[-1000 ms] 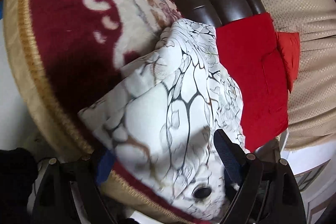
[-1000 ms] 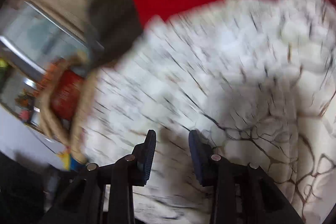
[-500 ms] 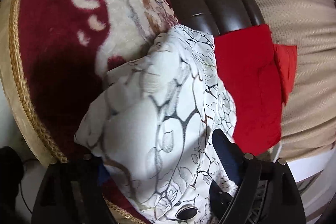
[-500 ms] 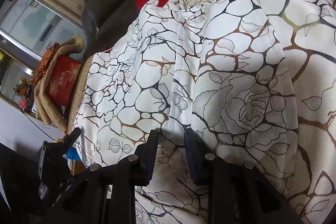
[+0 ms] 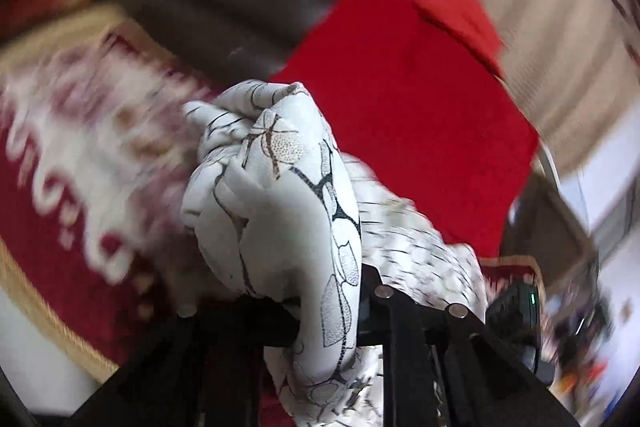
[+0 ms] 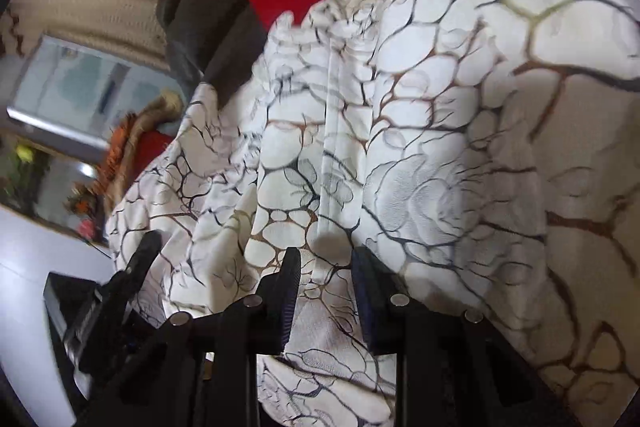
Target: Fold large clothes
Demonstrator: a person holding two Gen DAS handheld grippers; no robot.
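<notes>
Garment [image 6: 440, 147] pinched in left gripper [image 5: 288, 291] and right gripper [image 6: 324, 283] fingers, red cloth [image 5: 400, 115] beyond its edge.

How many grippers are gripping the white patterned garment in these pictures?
2: the left gripper has a bunched fold of the white patterned garment between its fingers; the right gripper pinches a flatter part.

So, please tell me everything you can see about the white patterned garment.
The white garment is thin, soft-looking cloth printed with dark and brown branching lines and leaf shapes. It is crumpled, not yet folded flat. The left gripper holds a bunched wad; the right gripper pinches a fold. Behind it lies a red cloth.
</notes>
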